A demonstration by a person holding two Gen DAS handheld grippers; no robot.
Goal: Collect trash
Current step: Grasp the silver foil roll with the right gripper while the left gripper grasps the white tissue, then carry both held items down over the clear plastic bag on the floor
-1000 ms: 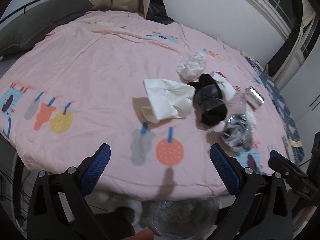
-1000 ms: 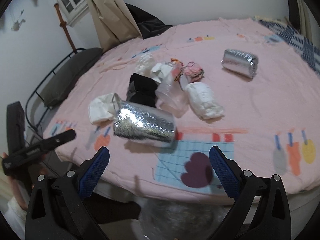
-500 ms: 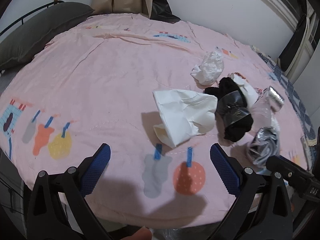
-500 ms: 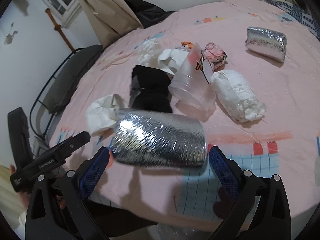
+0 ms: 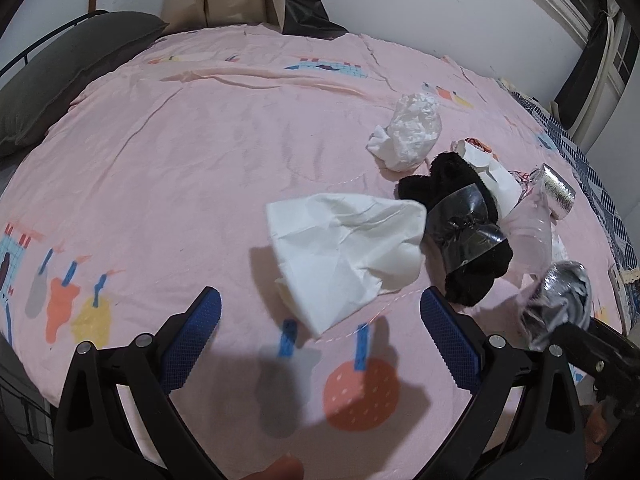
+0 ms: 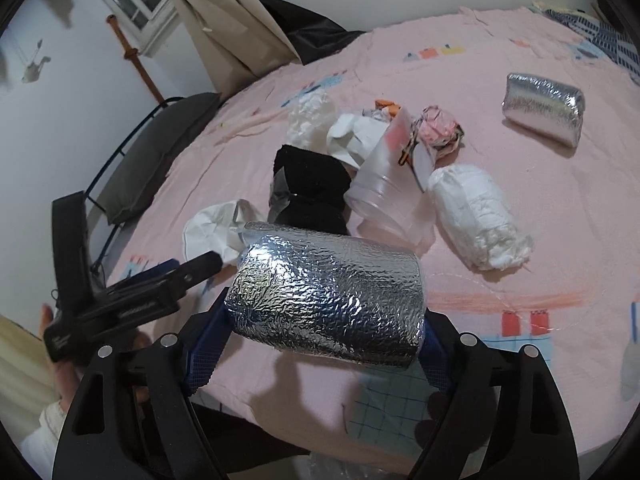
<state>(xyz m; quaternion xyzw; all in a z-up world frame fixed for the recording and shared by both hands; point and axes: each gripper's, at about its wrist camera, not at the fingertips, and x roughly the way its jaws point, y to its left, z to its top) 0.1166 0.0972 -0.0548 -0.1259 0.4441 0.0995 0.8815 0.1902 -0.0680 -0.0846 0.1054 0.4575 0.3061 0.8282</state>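
Note:
Trash lies on a pink bed sheet (image 5: 160,160). My left gripper (image 5: 320,340) is open and empty, just short of a crumpled white paper (image 5: 344,252). Beside the paper lies a black taped bundle (image 5: 460,224), with a white plastic wad (image 5: 412,128) behind it. My right gripper (image 6: 320,340) is open with a silver foil roll (image 6: 328,296) lying between its blue pads (image 6: 208,344). Beyond it are a clear plastic cup (image 6: 388,184), a white wad (image 6: 480,216), pink crumpled paper (image 6: 440,128) and a second foil roll (image 6: 544,108).
A grey pillow (image 5: 60,72) and a black metal bed frame (image 6: 120,152) are at the bed's head. Beige curtains (image 6: 224,20) hang at the wall. A clear plastic bag (image 6: 352,464) shows below the bed edge. The left gripper (image 6: 120,300) shows in the right wrist view.
Both grippers have moved forward over the bed. The white paper is now close to the left fingertips. The foil roll has come in between the right gripper's pads.

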